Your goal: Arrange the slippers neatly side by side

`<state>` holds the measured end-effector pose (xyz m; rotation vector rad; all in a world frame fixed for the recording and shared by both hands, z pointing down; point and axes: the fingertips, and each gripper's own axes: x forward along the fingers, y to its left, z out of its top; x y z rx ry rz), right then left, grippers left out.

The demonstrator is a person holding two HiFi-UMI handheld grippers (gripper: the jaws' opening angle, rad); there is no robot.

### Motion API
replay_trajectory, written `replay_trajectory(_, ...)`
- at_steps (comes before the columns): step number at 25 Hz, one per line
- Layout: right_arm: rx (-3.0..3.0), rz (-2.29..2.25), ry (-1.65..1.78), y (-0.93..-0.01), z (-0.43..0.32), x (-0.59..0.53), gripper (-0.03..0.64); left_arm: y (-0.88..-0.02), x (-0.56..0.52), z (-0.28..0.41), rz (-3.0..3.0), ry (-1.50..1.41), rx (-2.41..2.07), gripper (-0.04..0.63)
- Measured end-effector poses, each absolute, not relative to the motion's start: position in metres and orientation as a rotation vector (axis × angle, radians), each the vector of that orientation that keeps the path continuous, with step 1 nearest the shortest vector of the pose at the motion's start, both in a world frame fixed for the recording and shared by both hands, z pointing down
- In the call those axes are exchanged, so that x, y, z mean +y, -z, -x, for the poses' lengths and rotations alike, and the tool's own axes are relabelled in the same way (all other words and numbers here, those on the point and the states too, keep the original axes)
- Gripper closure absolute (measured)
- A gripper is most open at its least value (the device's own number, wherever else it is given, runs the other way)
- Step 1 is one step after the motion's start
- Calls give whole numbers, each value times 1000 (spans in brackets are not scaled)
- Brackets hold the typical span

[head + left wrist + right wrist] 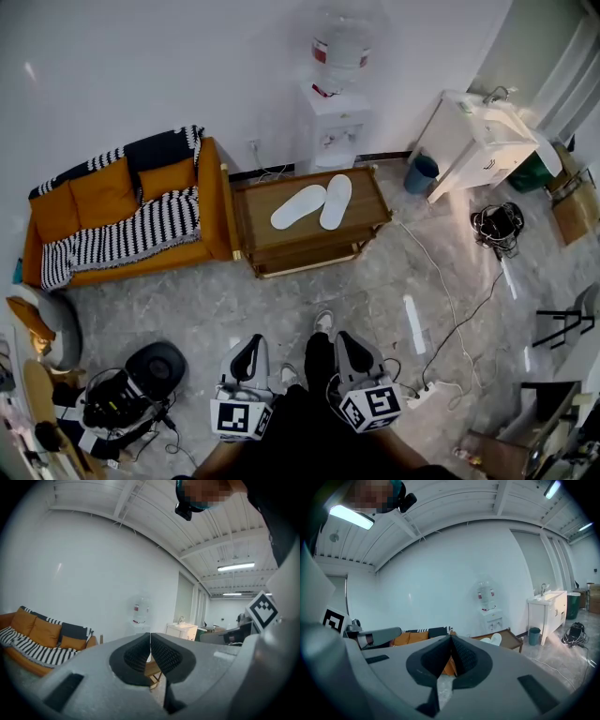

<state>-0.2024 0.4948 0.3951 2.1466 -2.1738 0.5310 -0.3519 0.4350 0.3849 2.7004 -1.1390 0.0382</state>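
Two white slippers lie on a low wooden table by the far wall: the left slipper is angled, the right slipper nearly straight, and their toes almost touch. In the right gripper view the slippers show small on that table. My left gripper and right gripper hang close to my body, far from the table, above my shoes. Both are shut with nothing between the jaws. The left gripper and the right gripper show their pads pressed together.
An orange sofa with a striped blanket stands left of the table. A water dispenser is behind it, a white sink cabinet to the right. Cables cross the marble floor; a black device sits at lower left.
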Motion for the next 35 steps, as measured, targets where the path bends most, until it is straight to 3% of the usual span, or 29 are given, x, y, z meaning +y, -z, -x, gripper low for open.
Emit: replay_trajectory(35,-2238,-2038,-667,-408,-21,252,604,-363,209,130,-2647,-133,-1242,578)
